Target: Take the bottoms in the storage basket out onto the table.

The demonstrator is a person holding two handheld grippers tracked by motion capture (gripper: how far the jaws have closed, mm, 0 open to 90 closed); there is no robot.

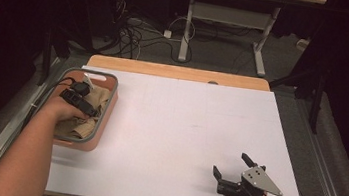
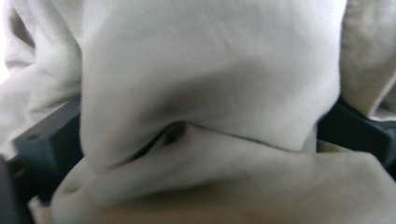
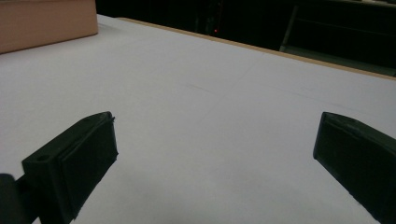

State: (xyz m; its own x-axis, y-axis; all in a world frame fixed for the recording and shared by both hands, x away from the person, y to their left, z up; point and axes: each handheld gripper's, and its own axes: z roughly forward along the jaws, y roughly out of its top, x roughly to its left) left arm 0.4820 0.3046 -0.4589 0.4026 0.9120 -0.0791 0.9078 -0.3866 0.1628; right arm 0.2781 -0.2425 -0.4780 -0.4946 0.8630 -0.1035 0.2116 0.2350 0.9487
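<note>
High view: one pink basket (image 1: 105,120) holds one beige cloth (image 1: 92,99); left claw (image 1: 81,97) spread wide around its folds, right claw (image 1: 237,167) open above the surface (image 1: 179,129).

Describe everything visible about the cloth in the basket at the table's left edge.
The cloth is beige, soft-looking fabric, crumpled into loose folds inside the pink, grey-rimmed basket. The left claw reaches down into it; in the left gripper view, thick folds bulge between its wide-set jaws. Whether the pads press on it cannot be told.
</note>
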